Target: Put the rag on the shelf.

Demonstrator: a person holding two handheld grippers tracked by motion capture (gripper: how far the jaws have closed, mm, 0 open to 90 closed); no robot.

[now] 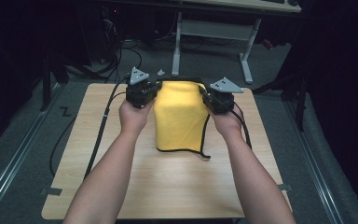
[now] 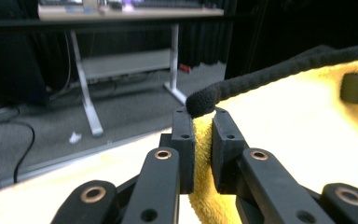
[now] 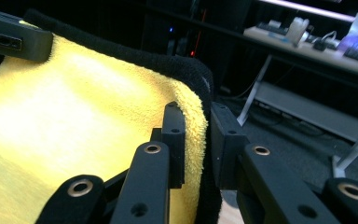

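While the yellow towel (image 1: 179,116) drapes toward the person along the bench (image 1: 98,154), its far corners are pinched, one in the left gripper (image 1: 153,89), one in the right gripper (image 1: 206,95), both clamped on the black-trimmed edge stretched between them.

A light wooden counter (image 1: 168,186) with rounded corners stands on grey floor (image 1: 23,154). On it lies the near part of a yellow cloth (image 1: 179,121) with black edging, its lower edge resting mid-counter.
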